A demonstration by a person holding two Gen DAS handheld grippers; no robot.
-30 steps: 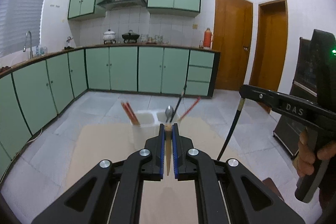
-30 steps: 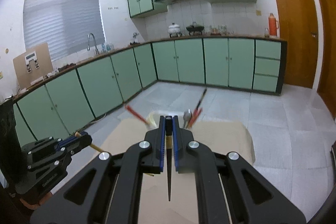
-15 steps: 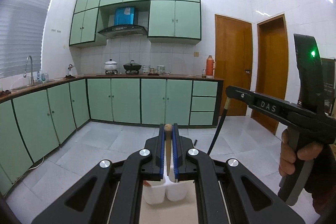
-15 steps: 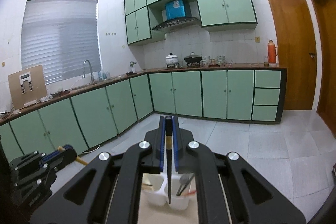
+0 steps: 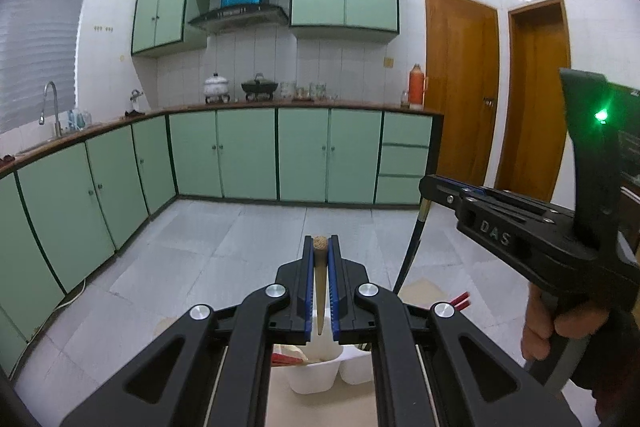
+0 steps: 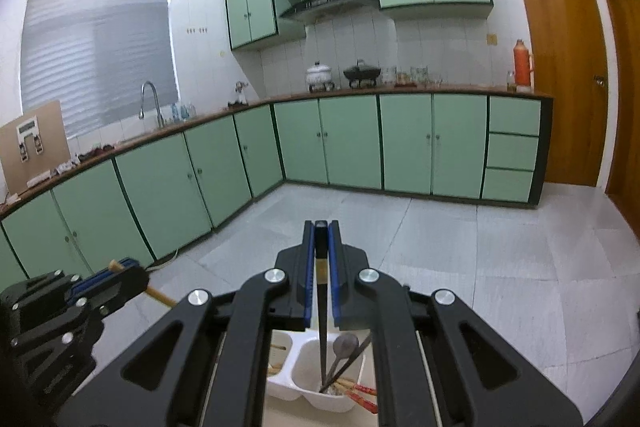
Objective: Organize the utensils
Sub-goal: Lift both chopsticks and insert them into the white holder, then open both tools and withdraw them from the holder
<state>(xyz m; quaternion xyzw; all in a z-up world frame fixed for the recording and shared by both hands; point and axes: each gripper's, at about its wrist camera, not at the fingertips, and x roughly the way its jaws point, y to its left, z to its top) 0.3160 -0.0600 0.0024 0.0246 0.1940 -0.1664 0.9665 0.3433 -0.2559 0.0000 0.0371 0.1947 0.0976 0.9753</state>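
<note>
My left gripper (image 5: pixel 319 247) is shut on a wooden chopstick (image 5: pixel 320 303) that points down toward the white two-compartment holder (image 5: pixel 316 379). My right gripper (image 6: pixel 321 231) is shut on a black chopstick (image 6: pixel 322 339) whose tip reaches into the right compartment of the holder (image 6: pixel 308 363). That compartment holds a metal spoon (image 6: pixel 343 345) and red chopsticks (image 6: pixel 360 397). The left compartment holds several wooden and red chopsticks (image 6: pixel 276 367). The right gripper also shows in the left wrist view (image 5: pixel 436 189), and the left gripper in the right wrist view (image 6: pixel 120 269).
The holder stands on a beige table top (image 5: pixel 320 411). Green kitchen cabinets (image 5: pixel 248 155) run along the far wall and the left. Two wooden doors (image 5: pixel 460 87) are at the right. The tiled floor (image 6: pixel 480 267) lies beyond the table.
Both grippers tilted up and then back down over the holder. The black chopstick's tip now sits inside the right compartment. Both stay shut on their chopsticks.
</note>
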